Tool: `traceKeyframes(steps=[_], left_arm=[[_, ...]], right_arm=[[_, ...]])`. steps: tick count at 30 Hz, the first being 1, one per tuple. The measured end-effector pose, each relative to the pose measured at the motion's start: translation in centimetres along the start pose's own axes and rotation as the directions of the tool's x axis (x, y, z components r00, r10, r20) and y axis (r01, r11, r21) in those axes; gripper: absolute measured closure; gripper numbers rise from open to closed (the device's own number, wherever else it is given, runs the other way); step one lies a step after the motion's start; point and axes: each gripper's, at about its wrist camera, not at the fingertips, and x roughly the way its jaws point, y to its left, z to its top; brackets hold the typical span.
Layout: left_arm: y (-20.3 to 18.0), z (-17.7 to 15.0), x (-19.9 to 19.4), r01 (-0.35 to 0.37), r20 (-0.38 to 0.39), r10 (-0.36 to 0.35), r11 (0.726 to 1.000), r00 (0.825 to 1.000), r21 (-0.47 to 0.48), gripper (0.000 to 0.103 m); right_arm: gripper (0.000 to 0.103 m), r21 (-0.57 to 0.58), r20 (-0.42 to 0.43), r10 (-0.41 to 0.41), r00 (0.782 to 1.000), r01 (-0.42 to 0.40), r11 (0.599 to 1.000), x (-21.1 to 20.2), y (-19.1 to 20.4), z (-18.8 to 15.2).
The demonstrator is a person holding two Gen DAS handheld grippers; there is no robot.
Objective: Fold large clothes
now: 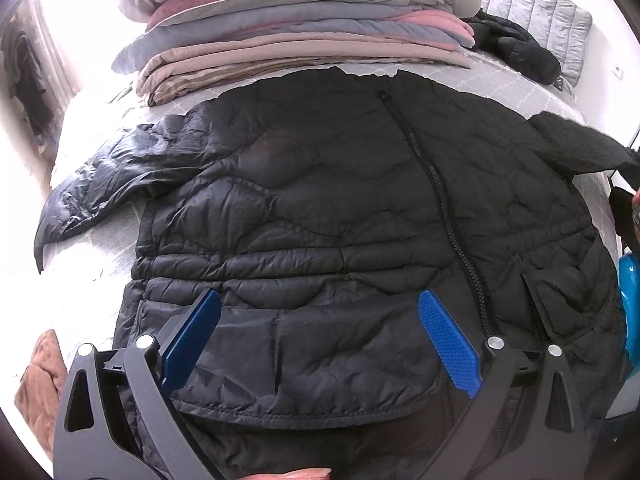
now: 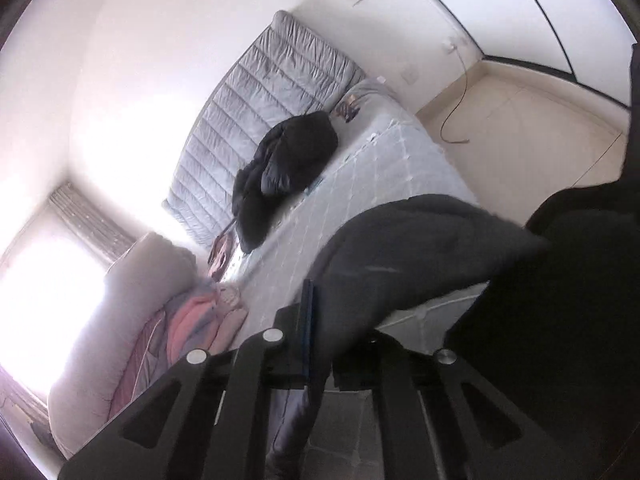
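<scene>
A large black quilted jacket (image 1: 340,208) lies spread front up on the bed, zipper closed, one sleeve (image 1: 108,184) stretched out to the left. My left gripper (image 1: 320,308) is open and hovers over the jacket's lower hem, touching nothing. The jacket's right sleeve (image 1: 580,148) is lifted at the right edge. In the right wrist view my right gripper (image 2: 320,304) is shut on that sleeve (image 2: 420,248), the dark cloth bulging out past the blue pad and hiding the other finger.
A tall stack of folded blankets (image 1: 288,28) sits at the far side of the bed. A second black jacket (image 2: 280,168) lies crumpled by the grey padded headboard (image 2: 272,92). A brown cloth (image 1: 40,380) lies at the left. Tiled floor (image 2: 520,140) beside the bed.
</scene>
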Motion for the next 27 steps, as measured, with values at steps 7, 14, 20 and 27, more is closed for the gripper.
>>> traceKeyframes(steps=[7,14,20,27], left_arm=[[0.8,-0.3,-0.9,0.002,0.016,-0.002,1.000,1.000,-0.009,0.007],[2.8,-0.5,-2.4,0.019,0.038,-0.017,0.999,0.999,-0.047,0.007],[4.1,-0.7,-3.4,0.028,0.053,-0.024,0.997,0.998,-0.070,0.007],[5.6,-0.9,-4.5,0.035,0.071,-0.028,0.995,0.997,-0.093,0.007]], right_arm=[[0.095,0.040,-0.034,-0.021,0.999,0.023,0.999,0.7,1.3,-0.4],[0.095,-0.230,-0.072,0.119,0.990,-0.133,0.964,0.5,13.6,-4.5],[0.095,-0.424,-0.226,0.239,0.944,-0.317,0.849,0.9,24.7,-14.2],[0.092,-0.547,-0.499,0.224,0.837,-0.504,0.668,3.3,32.6,-32.0]])
